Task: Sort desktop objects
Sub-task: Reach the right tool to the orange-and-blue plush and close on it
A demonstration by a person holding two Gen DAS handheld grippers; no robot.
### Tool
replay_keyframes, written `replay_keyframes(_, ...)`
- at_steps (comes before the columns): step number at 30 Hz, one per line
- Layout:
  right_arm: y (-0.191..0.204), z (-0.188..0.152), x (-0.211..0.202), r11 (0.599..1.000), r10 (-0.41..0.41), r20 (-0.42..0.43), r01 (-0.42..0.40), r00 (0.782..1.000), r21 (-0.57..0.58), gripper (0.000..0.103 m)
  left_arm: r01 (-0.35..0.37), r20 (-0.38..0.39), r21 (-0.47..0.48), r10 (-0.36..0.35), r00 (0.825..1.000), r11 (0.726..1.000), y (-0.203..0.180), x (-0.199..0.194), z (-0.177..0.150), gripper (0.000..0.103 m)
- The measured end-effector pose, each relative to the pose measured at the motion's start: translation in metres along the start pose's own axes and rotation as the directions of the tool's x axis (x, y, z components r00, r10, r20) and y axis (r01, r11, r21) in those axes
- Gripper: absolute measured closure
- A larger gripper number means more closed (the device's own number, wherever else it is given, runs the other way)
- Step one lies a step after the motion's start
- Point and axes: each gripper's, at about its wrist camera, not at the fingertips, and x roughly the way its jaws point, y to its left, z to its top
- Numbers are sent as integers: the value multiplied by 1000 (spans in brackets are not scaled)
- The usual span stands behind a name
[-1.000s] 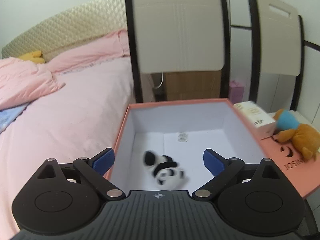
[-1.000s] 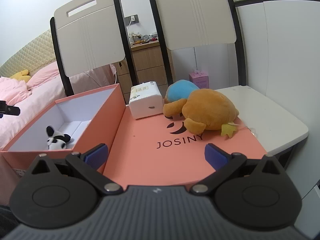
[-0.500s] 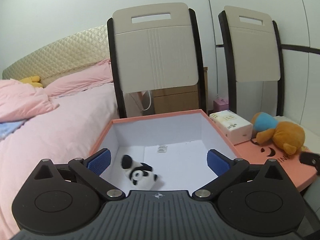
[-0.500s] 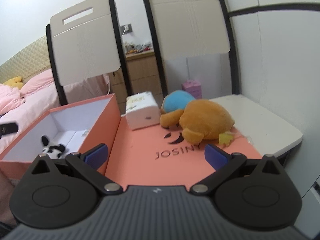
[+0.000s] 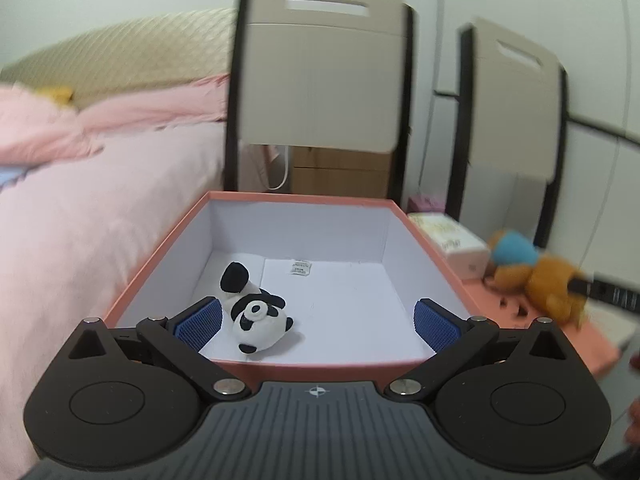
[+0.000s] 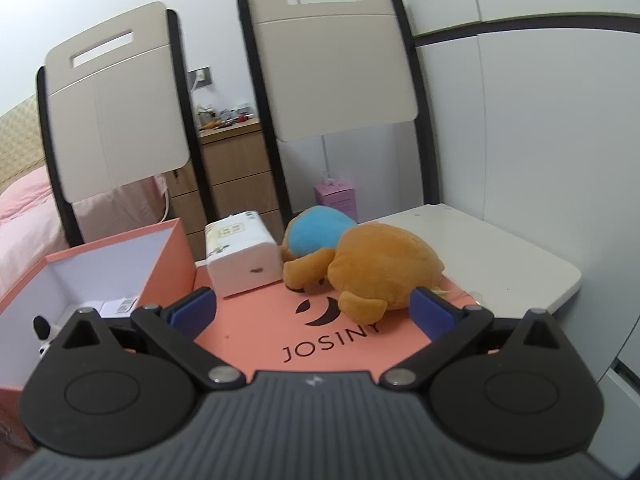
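Panda plush [image 5: 256, 314] now lying in pink box [image 5: 160, 256], released. My left gripper [image 5: 318, 320] jaws just opened wide, empty. Right gripper [image 6: 312, 308] open, empty; orange plush [image 6: 380, 276] on lid [image 6: 256, 320] next.

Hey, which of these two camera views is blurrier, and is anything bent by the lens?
Left wrist view: blurrier, smeared toward the edges, so the orange plush toy and tissue pack are soft, while the panda toy in the box stays fairly sharp. Right wrist view: mostly crisp; the chair backs bow outward from fisheye distortion. Lighting is even in both, with no glare.
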Motion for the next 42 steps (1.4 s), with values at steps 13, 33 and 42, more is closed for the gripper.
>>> replay_keyframes(13, -6, -3, -6, 998, 60, -43, -59, 997, 17, 0, -51, 17, -24, 51, 999, 998, 4, -2, 1, 0)
replay_keyframes(33, -49, 60, 105, 981, 110, -141, -131, 984, -146, 0, -42, 54, -22, 43, 998, 999, 11, -19, -20, 0)
replay_keyframes(42, -70, 44, 173, 969, 85, -221, -133, 971, -210, 0, -46, 47, -30, 47, 998, 998, 15, -14, -19, 0)
